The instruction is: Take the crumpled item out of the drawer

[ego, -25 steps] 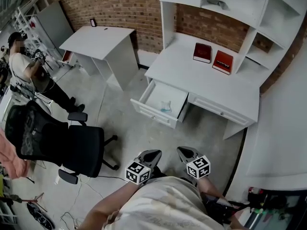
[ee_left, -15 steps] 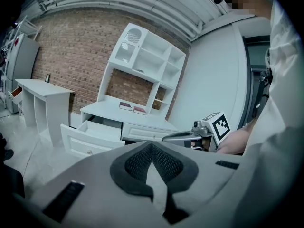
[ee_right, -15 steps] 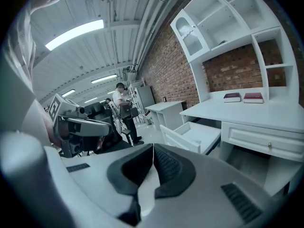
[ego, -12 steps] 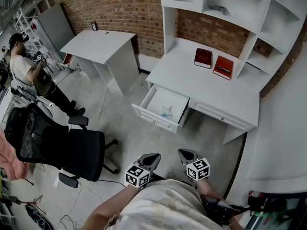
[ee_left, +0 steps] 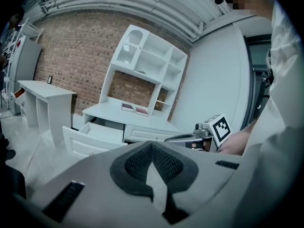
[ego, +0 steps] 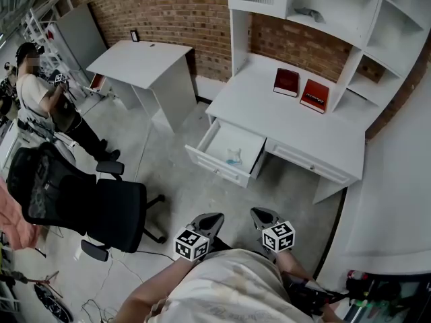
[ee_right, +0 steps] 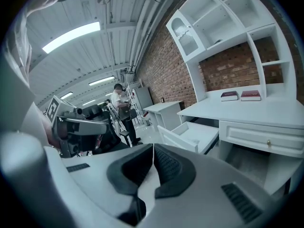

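The white desk [ego: 289,116] has its left drawer [ego: 225,150] pulled out. A small pale blue crumpled item [ego: 234,157] lies inside it. Both grippers are held close to my body, well short of the desk. My left gripper [ego: 214,219] is shut with nothing in it, its tips meeting in the left gripper view [ee_left: 152,144]. My right gripper [ego: 261,214] is shut and empty too, with its pads together in the right gripper view [ee_right: 153,147]. The open drawer also shows in the left gripper view [ee_left: 97,133] and in the right gripper view [ee_right: 192,134].
Two red books [ego: 300,86] lie on the desktop under a white hutch [ego: 316,9]. A black office chair [ego: 81,204] stands at the left. A second white table [ego: 145,66] is at the back left, with a person [ego: 40,103] beyond it. Cables lie on the concrete floor [ego: 175,180].
The view has shifted slightly. Both grippers stay shut and in about the same place near my body.
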